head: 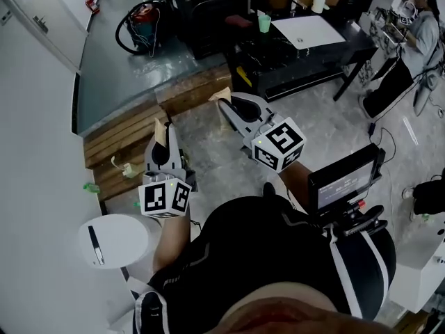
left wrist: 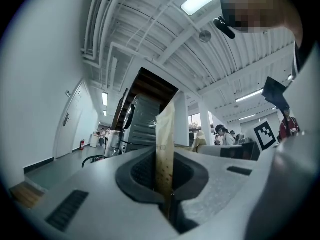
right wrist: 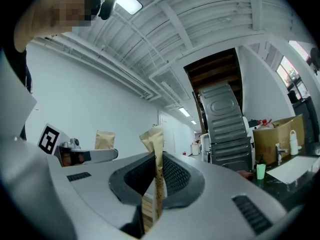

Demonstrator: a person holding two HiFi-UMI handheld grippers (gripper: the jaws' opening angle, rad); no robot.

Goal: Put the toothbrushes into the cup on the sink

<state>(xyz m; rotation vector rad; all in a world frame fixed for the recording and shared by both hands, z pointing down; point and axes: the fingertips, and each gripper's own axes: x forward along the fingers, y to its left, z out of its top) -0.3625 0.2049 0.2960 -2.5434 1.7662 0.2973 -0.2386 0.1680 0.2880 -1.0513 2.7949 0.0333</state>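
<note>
In the head view my left gripper [head: 162,132] is shut on a tan paper toothbrush packet [head: 159,129] that sticks out past its tips. My right gripper [head: 225,103] is shut on a second tan packet [head: 220,94]. Both are held level in front of the person, well short of the black sink counter [head: 348,44] with its white basin [head: 308,31]. A green cup [head: 264,23] stands on the counter's left end. The left gripper view shows its packet [left wrist: 165,149] upright between the shut left gripper [left wrist: 166,176]. The right gripper view shows the other packet [right wrist: 156,154] in the right gripper [right wrist: 156,181], with the cup [right wrist: 260,171] far right.
Wooden pallets [head: 132,134] lie left of the grippers. A white round stool [head: 115,241] with a black item stands at lower left. A hose reel [head: 142,23] sits on the raised grey floor. A white bottle [head: 318,0] stands behind the basin. A person [head: 417,30] is at far right.
</note>
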